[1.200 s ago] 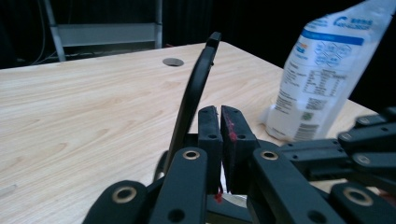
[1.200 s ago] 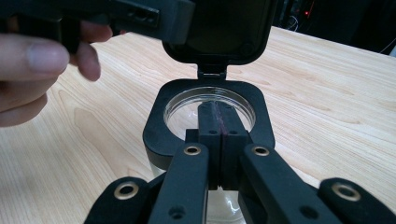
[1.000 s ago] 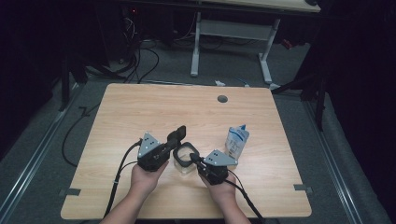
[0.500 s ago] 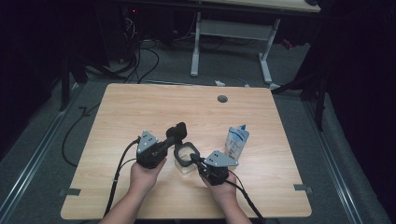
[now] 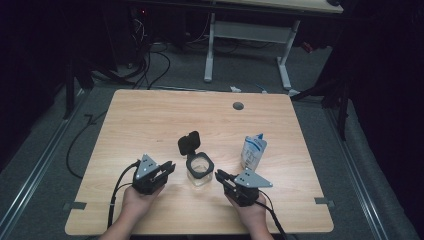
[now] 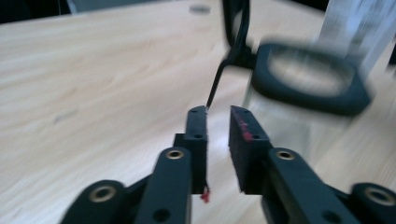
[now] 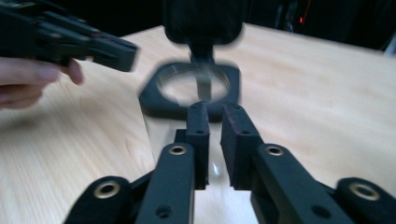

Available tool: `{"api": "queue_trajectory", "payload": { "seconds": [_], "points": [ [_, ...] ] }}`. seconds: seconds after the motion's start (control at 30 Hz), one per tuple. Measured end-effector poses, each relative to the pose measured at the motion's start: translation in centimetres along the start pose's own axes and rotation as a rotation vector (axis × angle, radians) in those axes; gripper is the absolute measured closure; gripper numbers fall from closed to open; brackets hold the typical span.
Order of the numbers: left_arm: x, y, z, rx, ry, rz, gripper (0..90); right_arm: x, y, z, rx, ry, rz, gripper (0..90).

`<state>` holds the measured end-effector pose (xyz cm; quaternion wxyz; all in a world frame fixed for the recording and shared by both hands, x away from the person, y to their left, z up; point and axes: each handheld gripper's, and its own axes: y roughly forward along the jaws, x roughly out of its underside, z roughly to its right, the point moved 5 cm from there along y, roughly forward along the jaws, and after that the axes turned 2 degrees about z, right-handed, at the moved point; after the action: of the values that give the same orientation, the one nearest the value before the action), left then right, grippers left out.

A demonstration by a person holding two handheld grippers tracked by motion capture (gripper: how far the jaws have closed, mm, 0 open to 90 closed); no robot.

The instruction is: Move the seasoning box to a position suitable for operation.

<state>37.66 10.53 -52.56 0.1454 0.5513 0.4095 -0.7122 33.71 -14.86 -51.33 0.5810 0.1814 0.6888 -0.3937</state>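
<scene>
A clear container (image 5: pixel 200 172) with a black square rim stands in the middle of the table, its black flip lid (image 5: pixel 189 142) hinged up at the far side. My left gripper (image 5: pixel 169 166) lies just left of it, jaws a little apart with nothing between them. My right gripper (image 5: pixel 220 175) lies just right of it, jaws nearly together and empty. In the left gripper view the gripper (image 6: pixel 218 112) points at the rim (image 6: pixel 310 77) and the upright lid (image 6: pixel 236 28). In the right gripper view the gripper (image 7: pixel 215 107) faces the rim (image 7: pixel 154 100) and lid (image 7: pixel 203 18).
A white and blue pouch (image 5: pixel 253 151) stands upright right of the container. A round cable hole (image 5: pixel 238 105) sits near the table's far edge. The other gripper (image 7: pixel 119 51) and a hand (image 7: pixel 28 79) appear at the left of the right gripper view.
My left gripper has let go of the lid and drawn back toward the near left. The lid now stands up by itself. My right gripper has pulled slightly away from the container.
</scene>
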Motion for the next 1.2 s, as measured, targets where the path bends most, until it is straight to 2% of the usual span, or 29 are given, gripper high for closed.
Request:
{"api": "queue_trajectory", "payload": {
  "seconds": [0.07, 0.13, 0.23, 0.3, 0.37, 0.43, 0.5, 0.53, 0.57, 0.63, 0.7, 0.73, 0.77, 0.83, 0.9, 0.93, 1.13, 1.2],
  "points": [
    [1.1, -0.6, -0.4, -0.008, 0.023, -0.023, 71.0, 1.0, -0.5, 0.7, 0.007, 0.023, -0.021, 77.3],
    [2.0, -1.1, -0.5, -0.020, 0.042, -0.032, 64.1, 1.4, -0.9, 1.1, 0.014, 0.024, -0.036, 74.2],
    [2.6, -1.8, -0.6, -0.009, 0.034, -0.053, 55.7, 2.2, -1.7, 1.7, 0.040, 0.022, -0.044, 67.5],
    [2.7, -1.9, -0.8, -0.019, 0.042, -0.054, 54.0, 2.6, -1.9, 1.9, 0.045, 0.026, -0.054, 66.3],
    [2.6, -2.1, -1.3, -0.025, 0.027, -0.046, 50.6, 3.6, -2.3, 2.5, 0.071, 0.029, -0.086, 60.8],
    [2.6, -2.3, -1.7, -0.022, 0.002, -0.042, 48.7, 3.8, -2.8, 2.9, 0.083, 0.048, -0.085, 57.4],
    [2.7, -2.3, -1.8, -0.020, -0.004, -0.046, 47.0, 3.9, -3.1, 3.1, 0.094, 0.053, -0.084, 56.0],
    [2.8, -2.3, -1.9, -0.021, -0.011, -0.049, 47.0, 3.9, -3.4, 3.3, 0.110, 0.059, -0.082, 54.3],
    [2.8, -2.3, -1.9, -0.024, -0.013, -0.053, 43.7, 3.9, -4.2, 4.0, 0.156, 0.076, -0.074, 54.5],
    [2.8, -2.4, -1.7, -0.021, -0.013, -0.050, 41.3, 3.9, -4.8, 4.4, 0.200, 0.082, -0.074, 55.0],
    [2.8, -2.5, -1.6, -0.015, -0.017, -0.045, 39.3, 4.0, -5.3, 4.7, 0.230, 0.095, -0.074, 55.2],
    [2.8, -2.5, -1.6, -0.015, -0.017, -0.045, 37.5, 4.0, -5.3, 4.7, 0.230, 0.095, -0.074, 55.2],
    [2.8, -2.7, -1.6, -0.018, -0.012, -0.039, 36.2, 4.4, -5.6, 5.2, 0.257, 0.104, -0.092, 52.6],
    [3.0, -3.0, -1.5, -0.006, -0.014, -0.038, 34.6, 4.8, -5.6, 5.6, 0.270, 0.099, -0.112, 50.7],
    [3.2, -3.5, -1.2, 0.057, -0.078, -0.029, 31.3, 5.2, -5.5, 6.1, 0.291, 0.092, -0.140, 50.3],
    [3.4, -3.7, -1.0, 0.079, -0.095, -0.023, 31.1, 5.3, -5.4, 6.4, 0.298, 0.091, -0.149, 50.4],
    [3.9, -4.0, -0.7, 0.072, -0.030, -0.040, 30.6, 4.9, -5.2, 7.7, 0.354, 0.136, -0.129, 49.8],
    [3.7, -4.4, -0.8, 0.074, -0.046, -0.021, 30.9, 4.4, -5.1, 7.8, 0.363, 0.126, -0.123, 49.3]
  ]
}}
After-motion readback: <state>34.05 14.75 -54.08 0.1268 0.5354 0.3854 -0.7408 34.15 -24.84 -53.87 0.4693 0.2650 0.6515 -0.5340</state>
